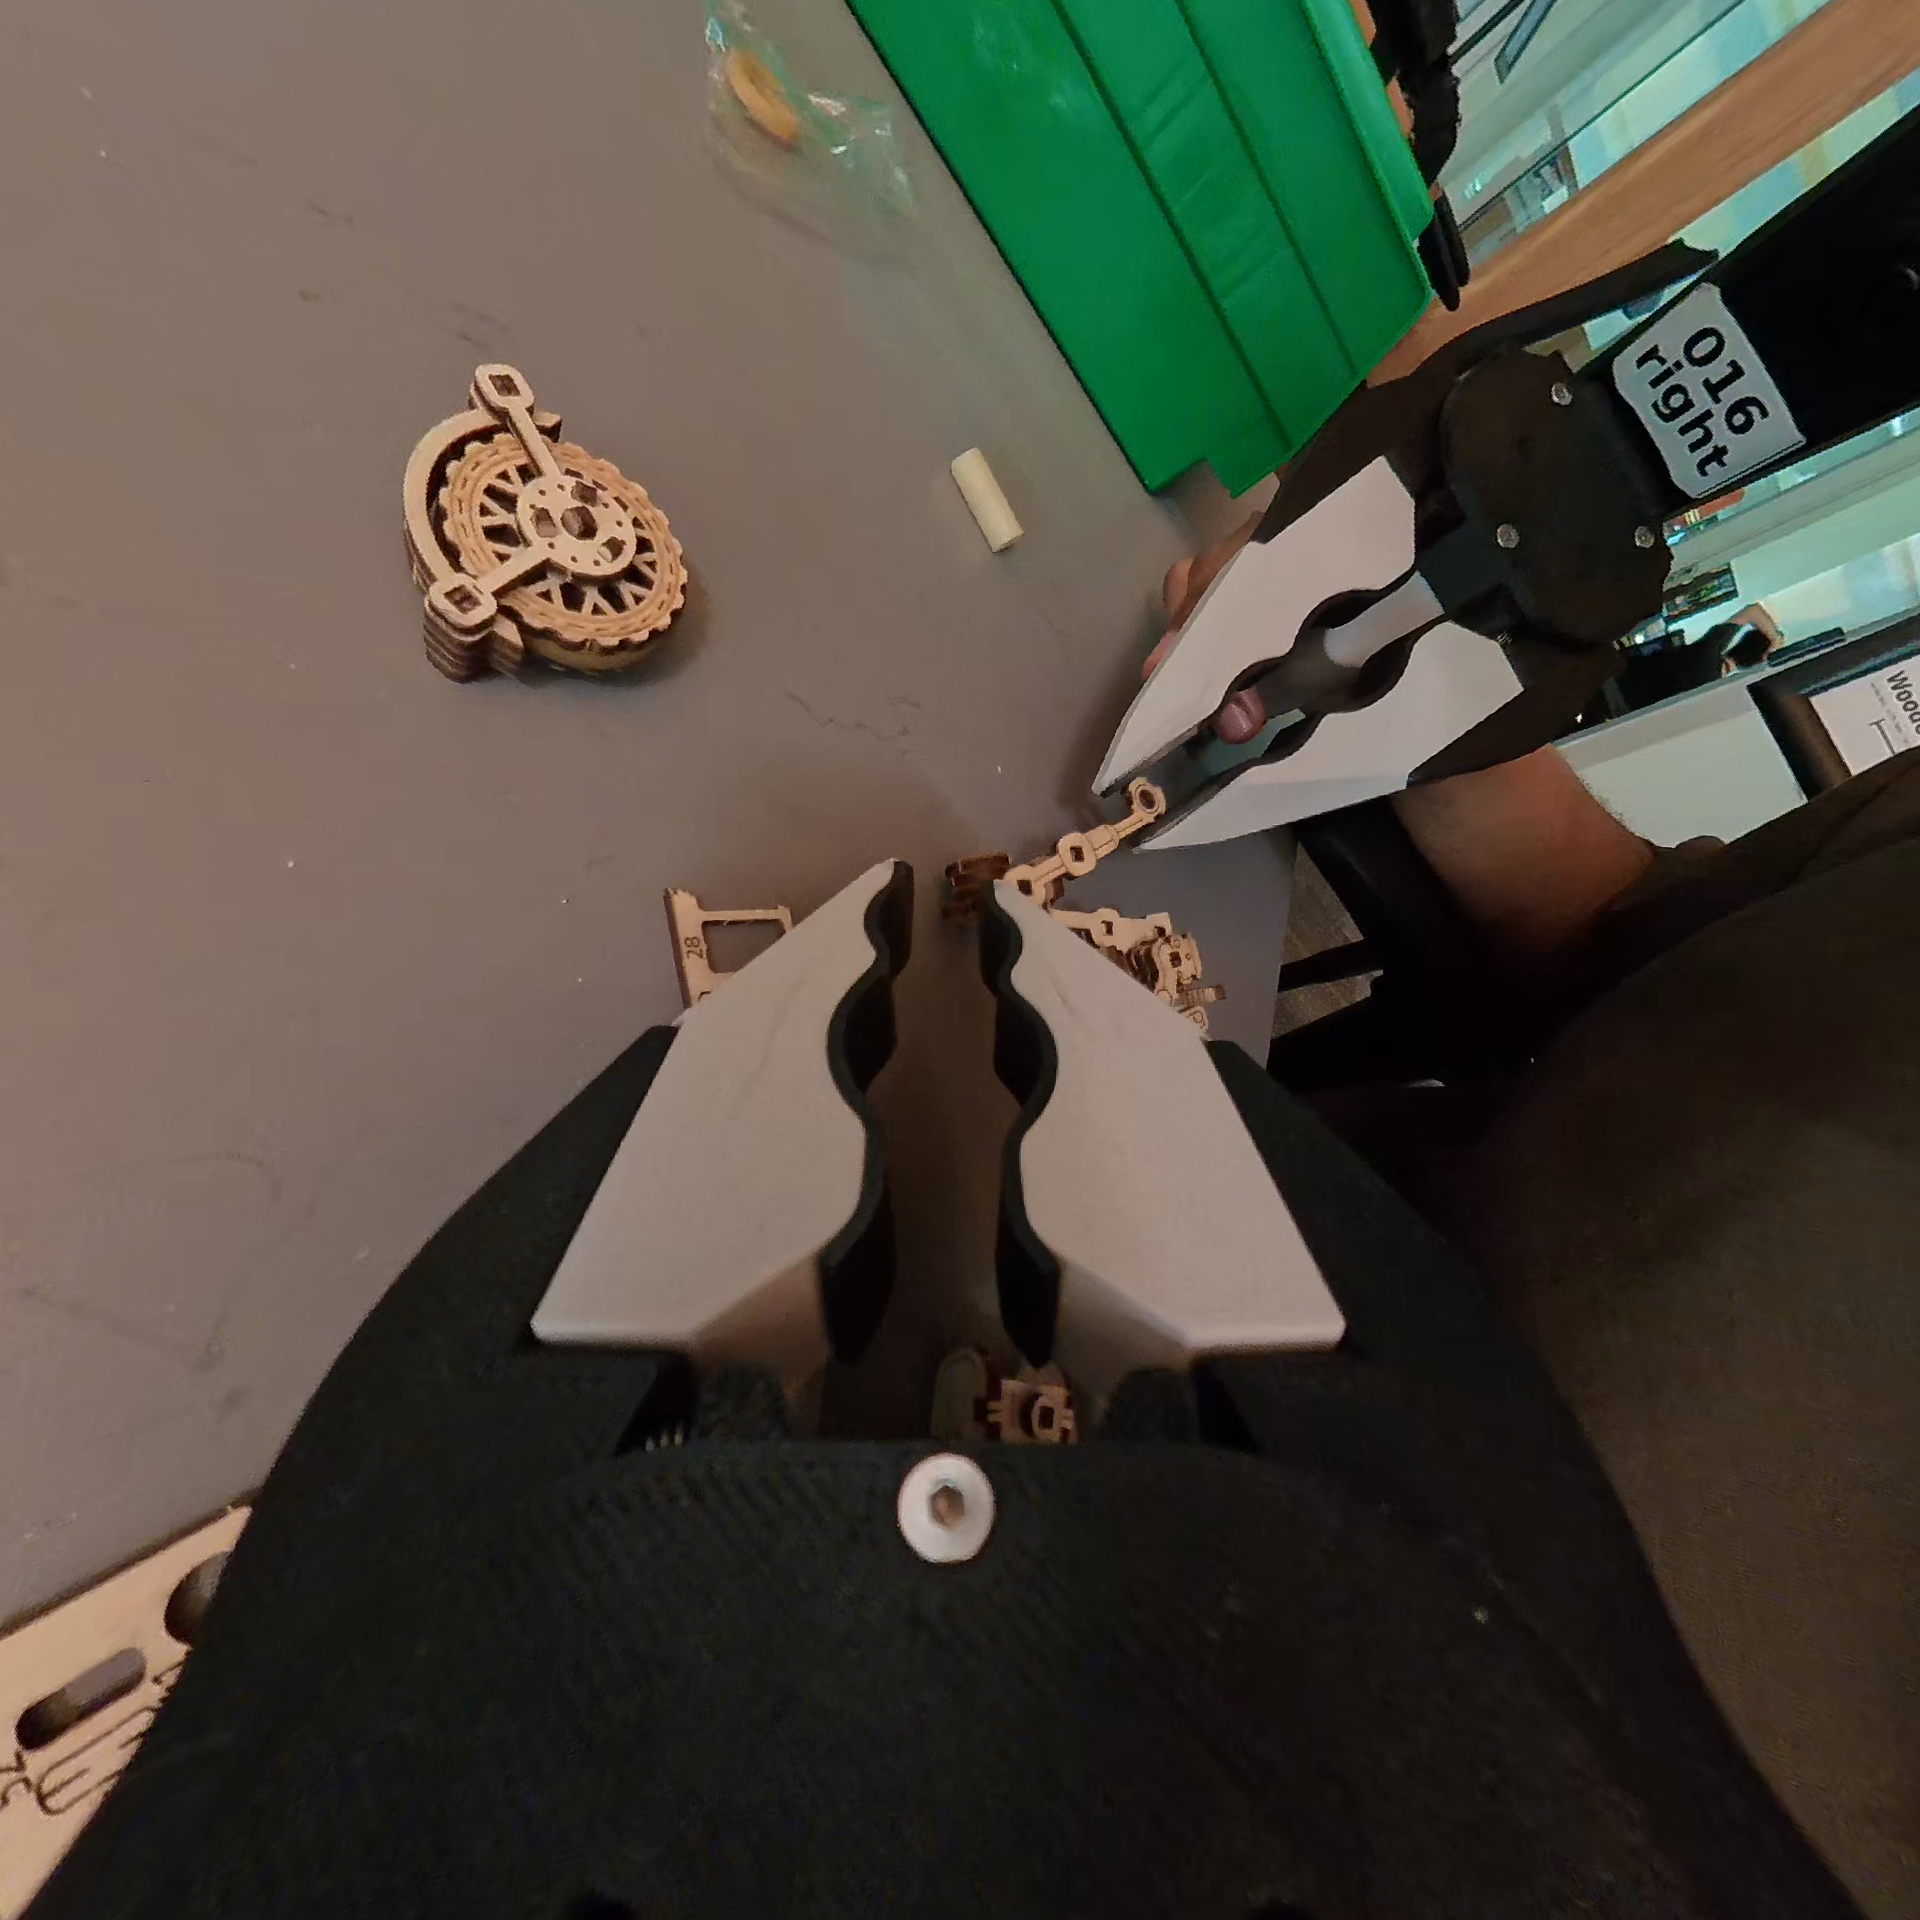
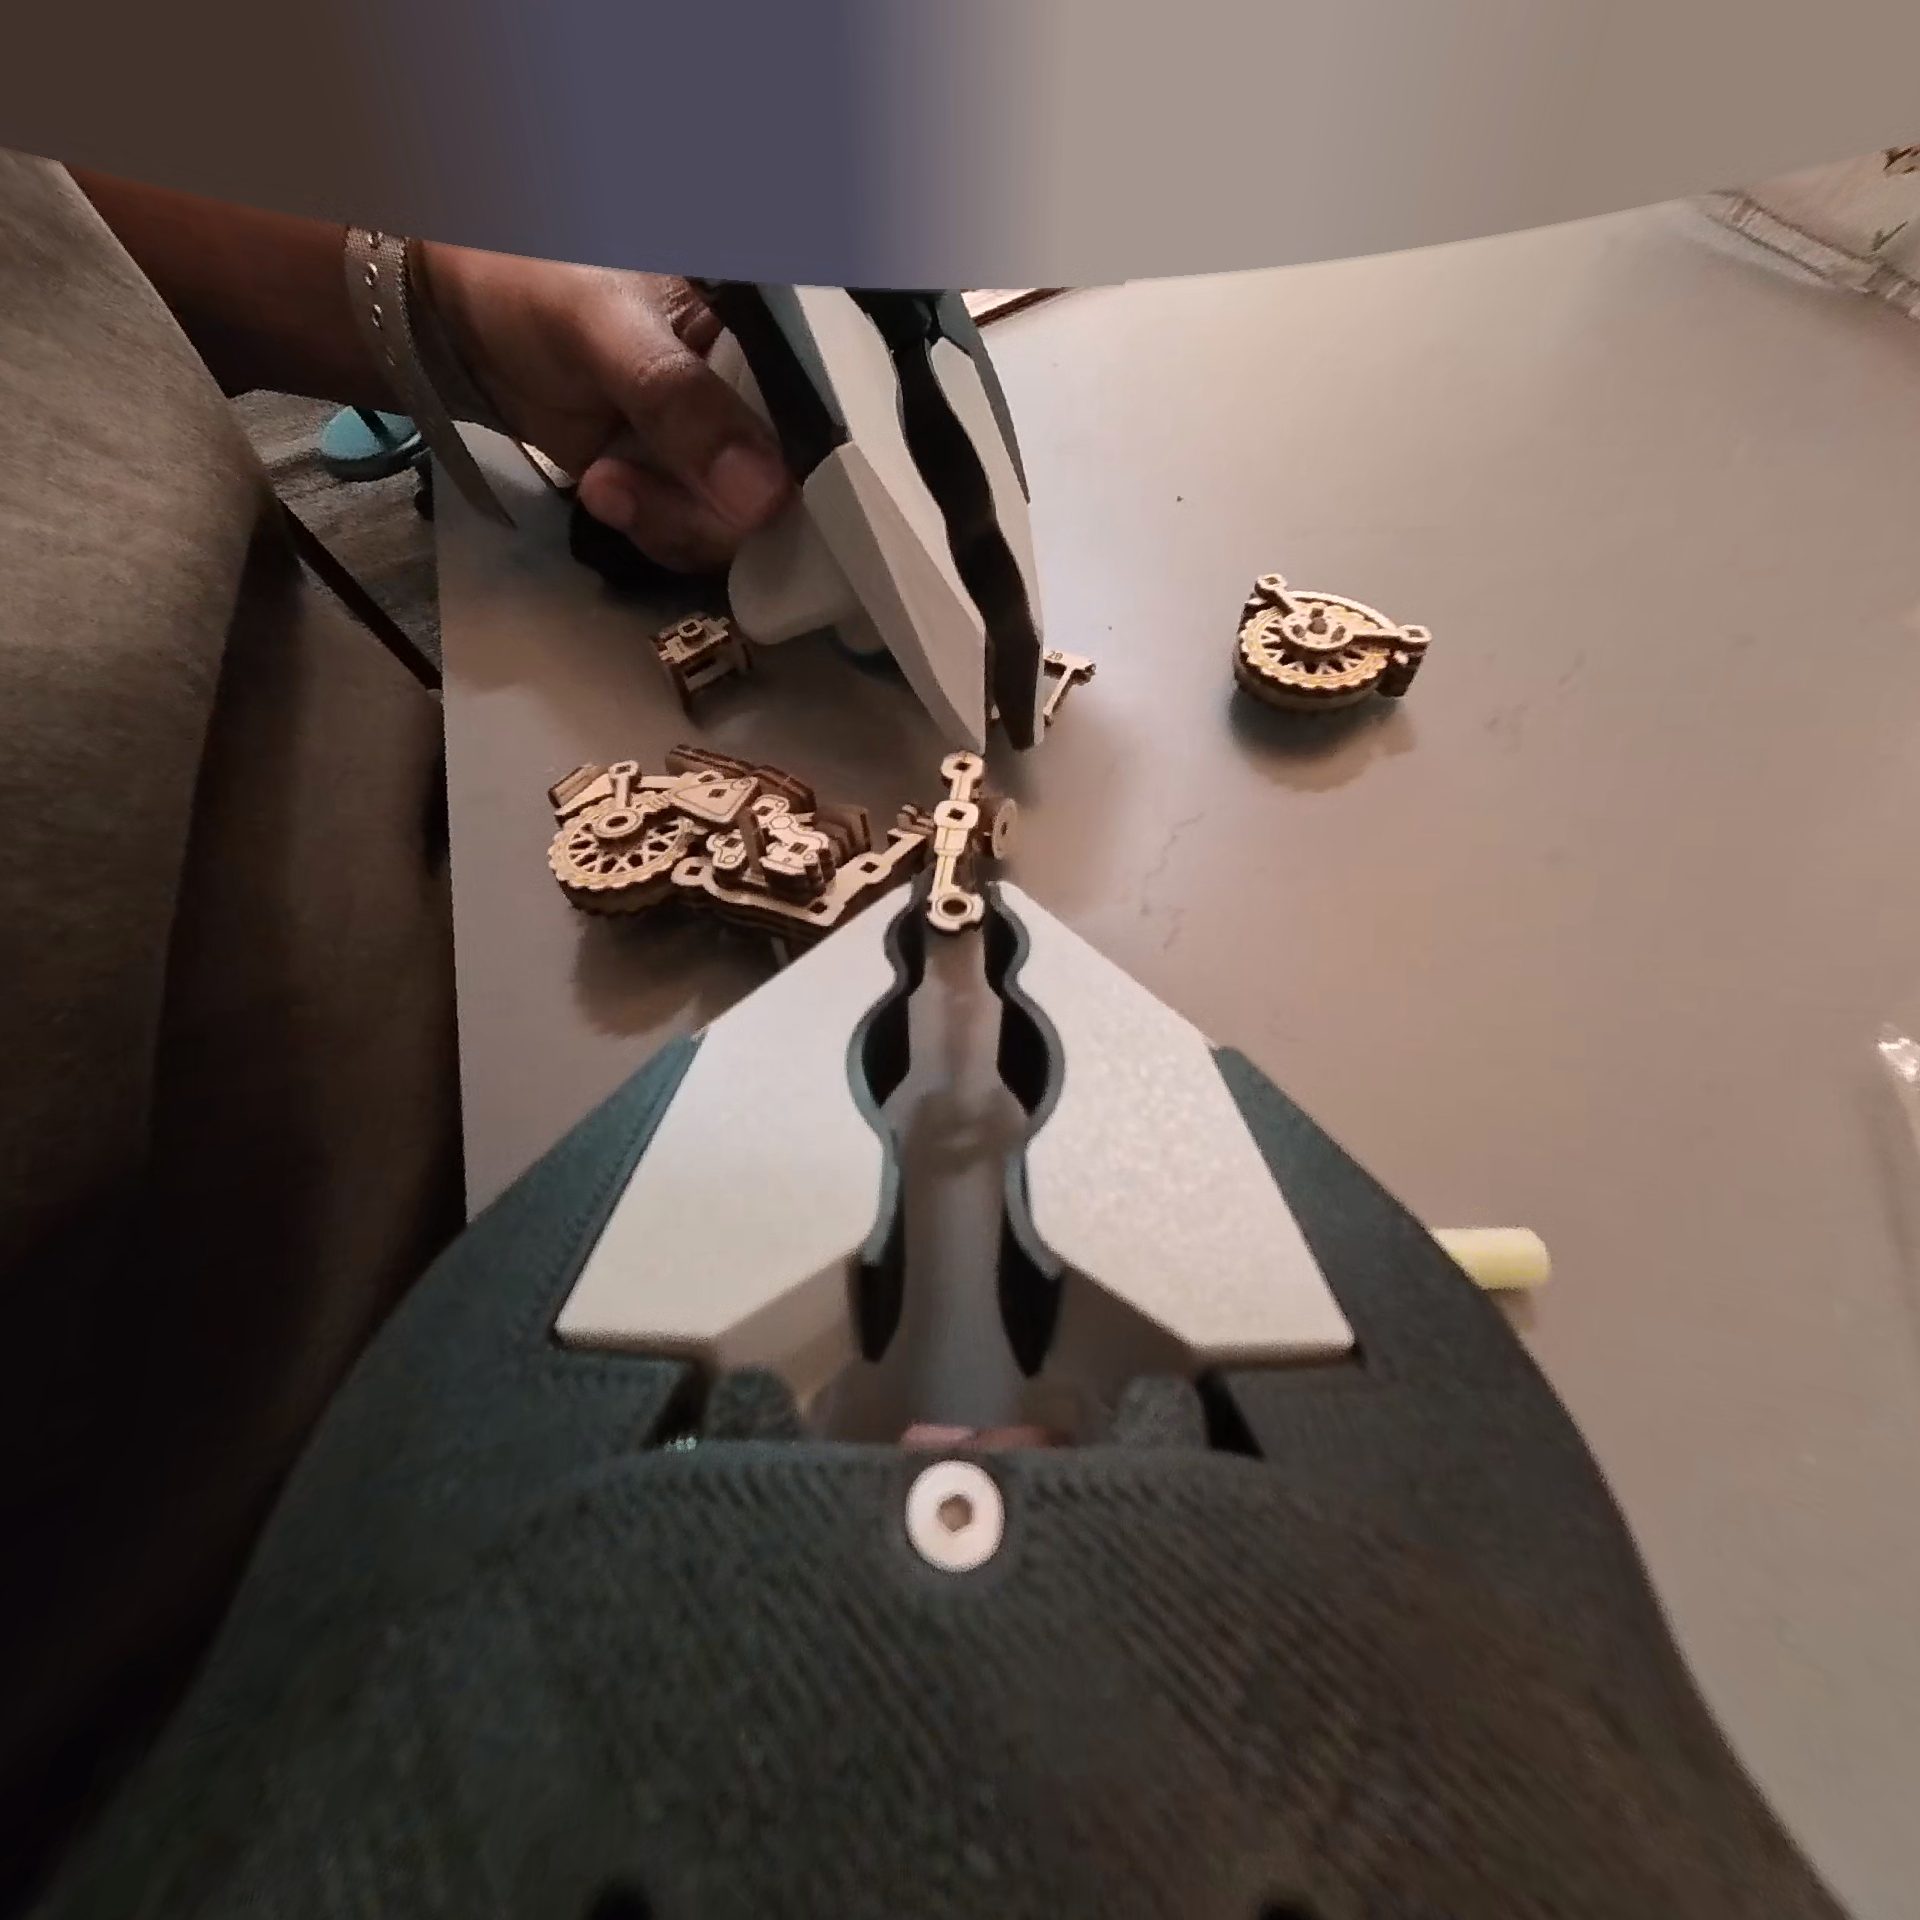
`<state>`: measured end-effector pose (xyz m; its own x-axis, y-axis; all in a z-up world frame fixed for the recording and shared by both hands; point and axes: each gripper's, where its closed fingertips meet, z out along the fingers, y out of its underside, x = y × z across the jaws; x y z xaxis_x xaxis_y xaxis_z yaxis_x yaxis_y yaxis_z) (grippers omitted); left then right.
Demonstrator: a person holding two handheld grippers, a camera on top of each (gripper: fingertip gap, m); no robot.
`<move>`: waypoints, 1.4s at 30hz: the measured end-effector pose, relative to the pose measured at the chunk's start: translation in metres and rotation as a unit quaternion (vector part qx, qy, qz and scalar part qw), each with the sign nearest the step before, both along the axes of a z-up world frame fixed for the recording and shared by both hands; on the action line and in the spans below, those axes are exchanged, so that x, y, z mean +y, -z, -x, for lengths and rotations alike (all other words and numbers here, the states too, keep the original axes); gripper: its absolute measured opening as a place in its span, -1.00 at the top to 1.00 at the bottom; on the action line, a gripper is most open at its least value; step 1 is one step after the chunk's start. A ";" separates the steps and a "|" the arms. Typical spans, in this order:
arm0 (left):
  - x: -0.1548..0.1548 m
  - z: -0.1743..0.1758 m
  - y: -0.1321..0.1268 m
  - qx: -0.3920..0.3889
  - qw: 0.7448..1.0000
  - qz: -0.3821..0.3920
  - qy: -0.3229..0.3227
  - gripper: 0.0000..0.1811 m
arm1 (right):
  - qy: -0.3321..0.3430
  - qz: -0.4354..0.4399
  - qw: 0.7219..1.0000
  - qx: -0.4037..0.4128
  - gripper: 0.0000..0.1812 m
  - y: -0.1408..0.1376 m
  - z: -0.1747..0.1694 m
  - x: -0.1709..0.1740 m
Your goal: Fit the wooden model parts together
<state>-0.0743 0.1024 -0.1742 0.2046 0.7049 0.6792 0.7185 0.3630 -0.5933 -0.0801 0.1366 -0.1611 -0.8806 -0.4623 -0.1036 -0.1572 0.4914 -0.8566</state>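
Right wrist view shows the right tongs (image 2: 954, 902) pinching 1 end of a slim wooden link rod (image 2: 954, 842), which reaches forward toward the main wooden model (image 2: 707, 842) lying at the near edge of the grey tabletop (image 2: 1455, 935). The rod's far end sits close to a small round peg part (image 2: 1003, 826) at the model's tip, though whether it touches there cannot be told. The left tongs (image 2: 997, 732) come down from above with their tips just beyond the rod's far end; in the left wrist view these left tongs (image 1: 945, 883) stand slightly spread with nothing between them.

Off to the side, well apart from the work, lie a finished wheel assembly (image 1: 540, 525), a small pale cylinder (image 1: 987, 499) and a flat numbered wooden piece (image 1: 717, 935). A small wooden block part (image 2: 701, 660) rests near the person's hand (image 2: 644, 457).

The step in hand looks like seating the rod onto the model. To do it well, the right side should keep its grip near the rod's end and hold the rod level, lining its hole up before any push — thin plywood like this will likely snap if levered sideways. The left side would do best steadying the model's body, not the rod, so that the model does not slide toward the tabletop edge.
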 end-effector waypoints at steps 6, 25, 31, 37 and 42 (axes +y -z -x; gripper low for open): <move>0.000 0.000 -0.002 0.004 1.000 -0.007 -0.002 0.88 | -0.003 0.000 1.000 0.001 0.90 0.000 -0.001 0.000; -0.003 0.002 -0.003 0.007 1.000 -0.019 -0.011 0.87 | 0.006 0.004 0.999 0.033 0.90 0.003 -0.001 -0.001; -0.004 0.002 -0.005 0.009 1.000 -0.026 -0.013 0.86 | 0.010 0.008 0.999 0.039 0.90 0.003 -0.004 -0.002; -0.003 0.001 -0.007 0.014 0.999 -0.031 -0.010 0.84 | 0.003 0.014 0.999 0.039 0.90 0.000 -0.008 -0.002; -0.003 0.002 -0.006 0.012 0.999 -0.031 -0.011 0.85 | 0.003 0.014 0.999 0.039 0.90 0.000 -0.008 -0.002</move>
